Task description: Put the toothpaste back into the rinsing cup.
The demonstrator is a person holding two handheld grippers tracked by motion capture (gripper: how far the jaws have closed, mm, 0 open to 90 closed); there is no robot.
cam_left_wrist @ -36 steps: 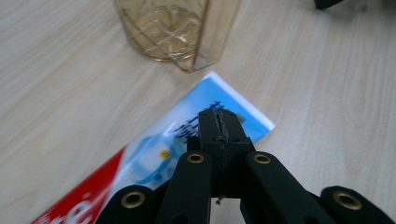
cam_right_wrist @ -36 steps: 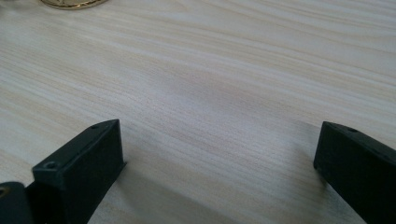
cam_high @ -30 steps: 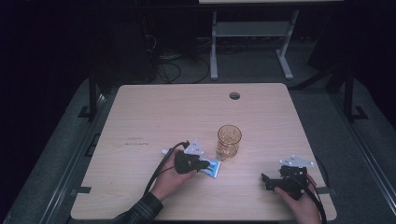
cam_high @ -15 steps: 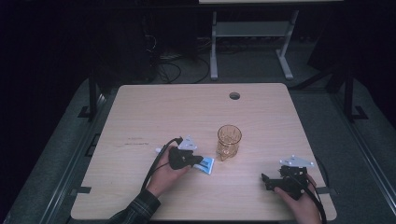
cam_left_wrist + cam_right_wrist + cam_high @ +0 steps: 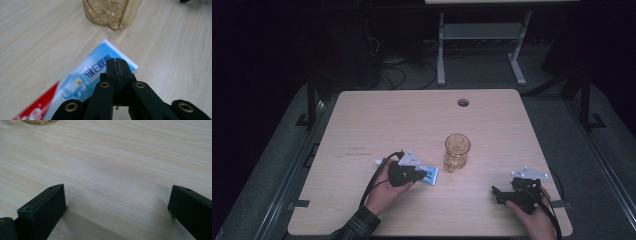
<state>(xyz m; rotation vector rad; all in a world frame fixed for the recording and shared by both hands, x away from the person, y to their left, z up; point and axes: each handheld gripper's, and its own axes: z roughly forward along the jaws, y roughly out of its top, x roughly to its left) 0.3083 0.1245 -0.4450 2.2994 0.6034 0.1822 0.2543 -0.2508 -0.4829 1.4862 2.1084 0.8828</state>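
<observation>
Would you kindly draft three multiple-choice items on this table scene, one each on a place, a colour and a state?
1. Where does the toothpaste tube lie relative to the amber cup in the high view?
A. to its left
B. behind it
C. inside it

2. What colour is the tube's flat end nearest the cup?
A. green
B. light blue
C. black

3. How do the right gripper's jaws stand?
A. pressed together
C. wide apart over bare wood
B. clamped on the cup

Answers:
1 A, the tube lies on the table left of the cup.
2 B, blue print shows there.
3 C, bare wood shows between them.
</observation>
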